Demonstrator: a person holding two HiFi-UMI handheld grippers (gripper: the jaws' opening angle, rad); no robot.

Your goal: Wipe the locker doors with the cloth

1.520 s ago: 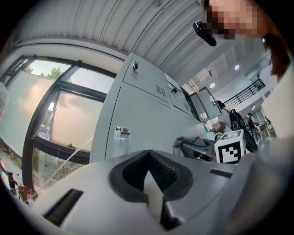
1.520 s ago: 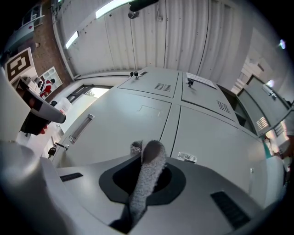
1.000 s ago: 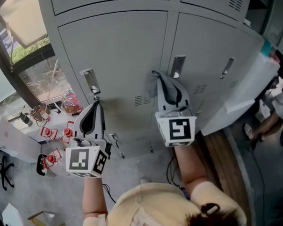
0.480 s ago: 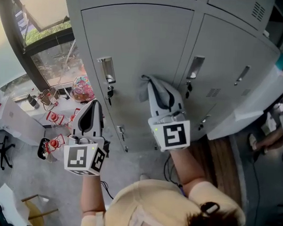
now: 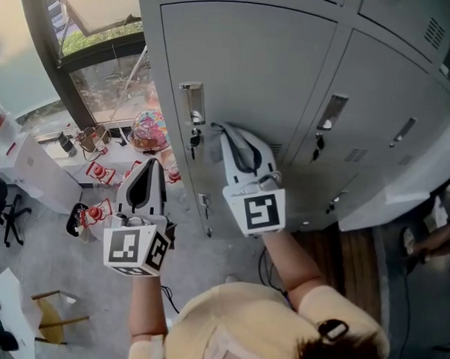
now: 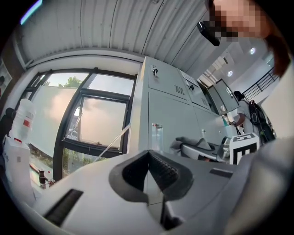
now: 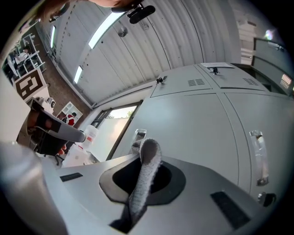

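Grey locker doors (image 5: 245,64) fill the upper head view, and each has a metal handle (image 5: 190,99). My right gripper (image 5: 228,138) is shut on a grey cloth (image 5: 218,129) that sits against the left door, just right of its handle and lock. In the right gripper view the cloth (image 7: 146,174) sticks out between the shut jaws (image 7: 146,153), with the locker door (image 7: 197,124) beyond. My left gripper (image 5: 145,180) is lower left, away from the doors, shut with nothing in it. In its own view the left gripper (image 6: 148,153) has its tips together and the lockers (image 6: 170,114) lie ahead.
A large window (image 5: 104,51) stands left of the lockers. Below it are white boxes (image 5: 32,174), small red items (image 5: 99,173) and a colourful bag (image 5: 149,127). A white panel (image 5: 403,190) leans against the lockers at right. Cables (image 5: 269,270) lie on the floor.
My right gripper has carried the cloth leftward across the left door, towards its handle. The head view has swung left, so the lockers sit further right. The left gripper has hardly moved.
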